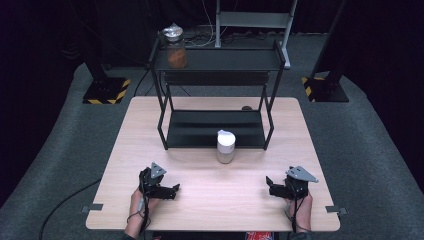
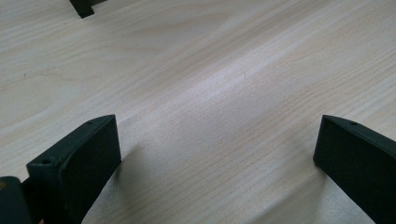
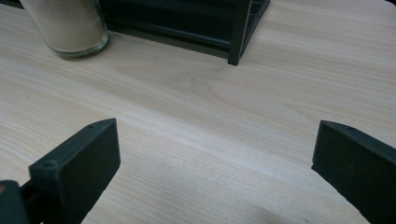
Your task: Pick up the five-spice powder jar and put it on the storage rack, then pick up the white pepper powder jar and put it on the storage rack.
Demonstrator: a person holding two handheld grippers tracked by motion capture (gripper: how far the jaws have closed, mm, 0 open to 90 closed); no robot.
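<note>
Grippers both low on the counter (image 1: pixel 210 200), near edge, jaws spread wide apart, nothing between them. Left gripper (image 1: pixel 176 190) sits at about 7 o'clock from counter centre, jaws pointing toward 3 o'clock; left gripper view shows bare wood grain (image 2: pixel 210 93) between the jaws and a dark corner of the rack foot (image 2: pixel 83 7) at 11 o'clock. Right gripper (image 1: pixel 269 184) sits at about 4 o'clock, jaws pointing toward 9 o'clock, well apart from the left one. Glass jar with white lid (image 1: pixel 225 146) stands upright at counter centre, between the two grippers and farther from the person, just in front of the black two-tier rack (image 1: pixel 215 131), untouched. In right gripper view the jar's base (image 3: pixel 65 28), filled with pale powder, is at 11 o'clock, rack leg (image 3: pixel 238 37) at 12. Second jar, orange contents, foil-like top (image 1: pixel 176 47), stands on the rack's upper shelf at its 9 o'clock end. Hands grip both handles at 6 o'clock.
</note>
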